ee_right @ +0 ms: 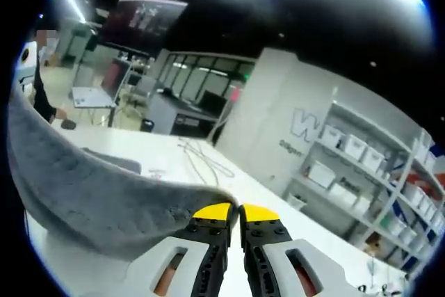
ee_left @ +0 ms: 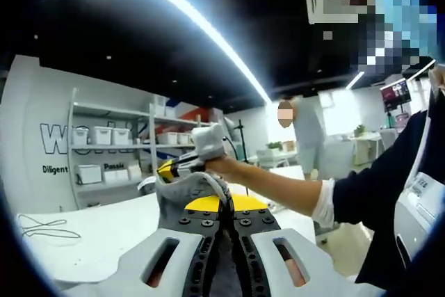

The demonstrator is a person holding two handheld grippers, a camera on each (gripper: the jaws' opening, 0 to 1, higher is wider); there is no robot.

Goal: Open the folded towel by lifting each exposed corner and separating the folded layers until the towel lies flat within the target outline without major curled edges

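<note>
Two grippers, left gripper (ee_left: pixel 224 222) and right gripper (ee_right: pixel 234 222), raised above the table (ee_right: pixel 167 158), fingers pinched on the towel (ee_right: pixel 83 186).

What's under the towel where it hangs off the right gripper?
In the right gripper view the grey towel stretches off the right gripper, shut on its corner. Below it shows the white table; whatever lies behind the raised cloth is covered.

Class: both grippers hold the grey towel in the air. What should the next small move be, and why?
Probably draw the two grippers apart. The left gripper and right gripper are each shut on the grey towel, which hangs slack above the white table; spreading should separate its layers.
</note>
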